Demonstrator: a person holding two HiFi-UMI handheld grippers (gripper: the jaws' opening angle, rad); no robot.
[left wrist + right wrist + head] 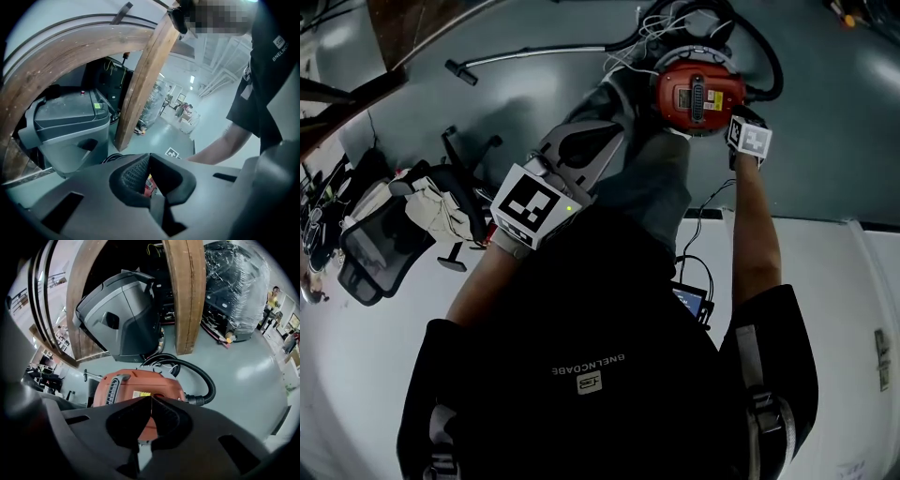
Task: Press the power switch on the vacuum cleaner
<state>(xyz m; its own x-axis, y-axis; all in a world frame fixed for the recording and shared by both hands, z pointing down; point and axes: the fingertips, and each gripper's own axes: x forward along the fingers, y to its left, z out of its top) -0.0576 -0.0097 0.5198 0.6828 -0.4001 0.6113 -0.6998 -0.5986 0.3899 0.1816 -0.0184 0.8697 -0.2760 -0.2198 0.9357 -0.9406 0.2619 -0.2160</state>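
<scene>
A round red vacuum cleaner [698, 94] with a dark handle panel on top stands on the grey floor at the top of the head view. My right gripper [734, 112] is at its right rim, jaws shut with nothing held. In the right gripper view the shut tips [151, 397] overlap the red vacuum body [126, 383] just beyond them. I cannot pick out the power switch. My left gripper [623, 98] is held above the vacuum's left side, also shut and empty. In the left gripper view its tips [150, 155] meet, with a sliver of red below.
A black hose [206, 380] curls from the vacuum's right side. A large grey machine [122, 315] and a wooden post [185, 296] stand behind it. A metal wand [534, 56] lies on the floor. An office chair [384, 225] is at the left, a white table [825, 281] at the right.
</scene>
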